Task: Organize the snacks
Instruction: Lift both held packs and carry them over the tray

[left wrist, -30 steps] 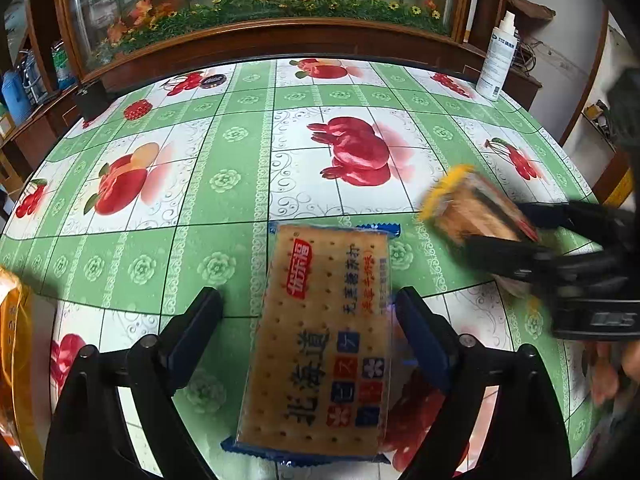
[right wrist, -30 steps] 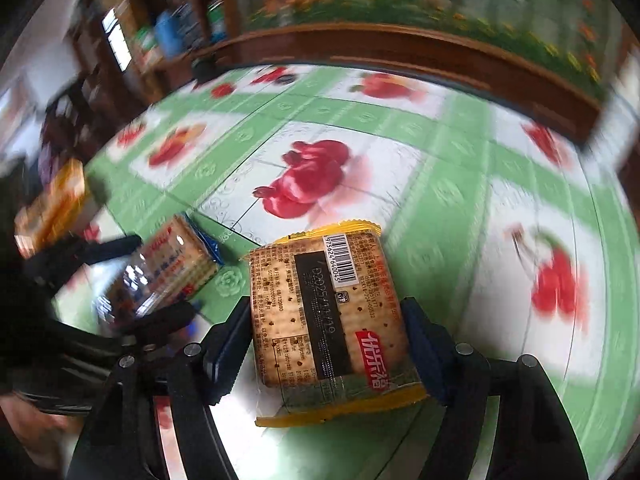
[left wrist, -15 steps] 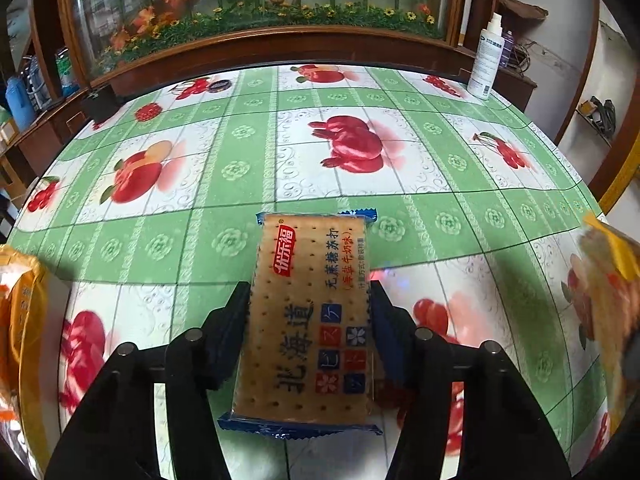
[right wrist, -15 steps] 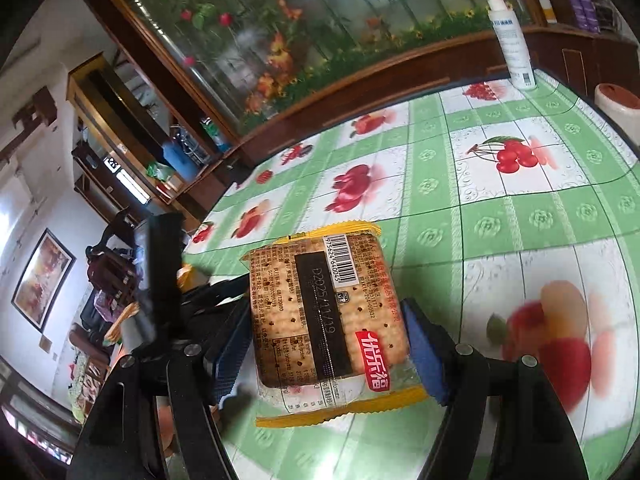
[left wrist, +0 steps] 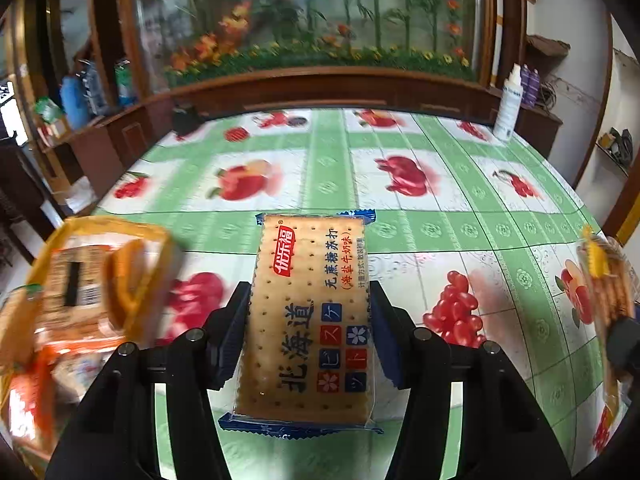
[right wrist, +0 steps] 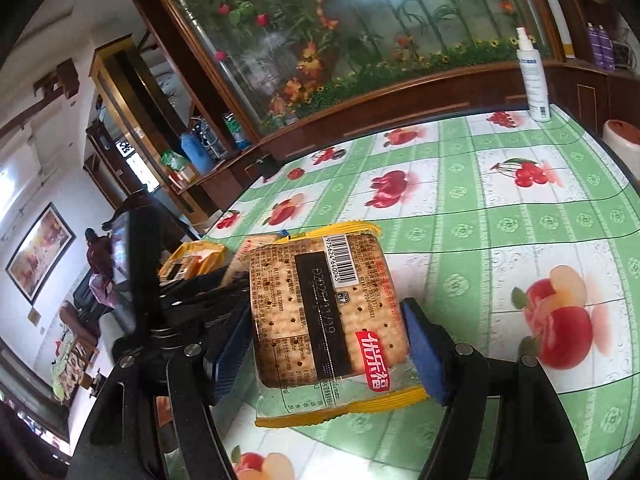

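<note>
My left gripper (left wrist: 306, 332) is shut on a blue-edged cracker pack (left wrist: 308, 312) and holds it above the fruit-print tablecloth (left wrist: 400, 224). My right gripper (right wrist: 326, 344) is shut on a yellow-edged cracker pack (right wrist: 326, 312), barcode side up, also above the table. In the right wrist view the left gripper's body (right wrist: 188, 296) sits just left of my pack. In the left wrist view the yellow-edged pack (left wrist: 606, 292) shows at the right edge. A pile of orange and yellow snack packs (left wrist: 80, 292) lies at the table's left edge.
A white spray bottle (left wrist: 509, 108) stands at the table's far right corner. A wooden cabinet with a flower display (left wrist: 312, 40) runs behind the table. A white and red container (right wrist: 622, 132) sits at the right edge. Shelves with bottles (left wrist: 80, 96) stand at the left.
My left gripper closed on the blue-edged pack and lifted it, turning left toward the snack pile. My right gripper lifted and swung with the yellow-edged pack still in it.
</note>
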Available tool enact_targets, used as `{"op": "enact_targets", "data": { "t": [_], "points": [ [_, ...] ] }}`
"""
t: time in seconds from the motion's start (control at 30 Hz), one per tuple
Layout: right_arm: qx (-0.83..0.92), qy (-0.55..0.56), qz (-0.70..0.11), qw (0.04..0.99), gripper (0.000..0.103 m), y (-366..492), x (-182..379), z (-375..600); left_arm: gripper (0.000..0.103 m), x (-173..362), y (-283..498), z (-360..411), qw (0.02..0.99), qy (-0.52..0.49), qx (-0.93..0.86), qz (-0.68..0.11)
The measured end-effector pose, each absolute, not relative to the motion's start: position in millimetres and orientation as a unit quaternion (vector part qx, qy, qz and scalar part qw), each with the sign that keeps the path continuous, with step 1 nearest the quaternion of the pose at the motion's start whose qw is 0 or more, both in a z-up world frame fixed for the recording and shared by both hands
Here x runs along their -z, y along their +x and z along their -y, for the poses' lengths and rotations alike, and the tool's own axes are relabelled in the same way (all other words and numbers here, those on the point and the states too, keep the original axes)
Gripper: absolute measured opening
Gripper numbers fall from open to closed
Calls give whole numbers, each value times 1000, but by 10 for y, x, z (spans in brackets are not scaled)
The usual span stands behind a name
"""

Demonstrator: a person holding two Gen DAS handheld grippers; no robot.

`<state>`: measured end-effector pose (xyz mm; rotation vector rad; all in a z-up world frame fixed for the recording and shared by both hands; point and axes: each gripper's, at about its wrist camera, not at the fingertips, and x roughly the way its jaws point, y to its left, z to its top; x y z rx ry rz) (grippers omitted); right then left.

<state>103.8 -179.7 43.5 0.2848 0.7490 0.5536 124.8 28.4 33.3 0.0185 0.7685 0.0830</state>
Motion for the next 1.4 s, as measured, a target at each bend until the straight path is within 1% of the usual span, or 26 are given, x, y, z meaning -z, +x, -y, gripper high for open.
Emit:
{"op": "enact_targets", "data": {
  "t": [0.53,1.4],
  "points": [
    [-296,129,-358,876,74,772,-490,1516,55,-691,651,-488,943,19,-71,-325],
    [-361,103,-359,855,73,577,-552,740,55,-802,105,-1174,944,-8,-143,-298]
  ]
}}
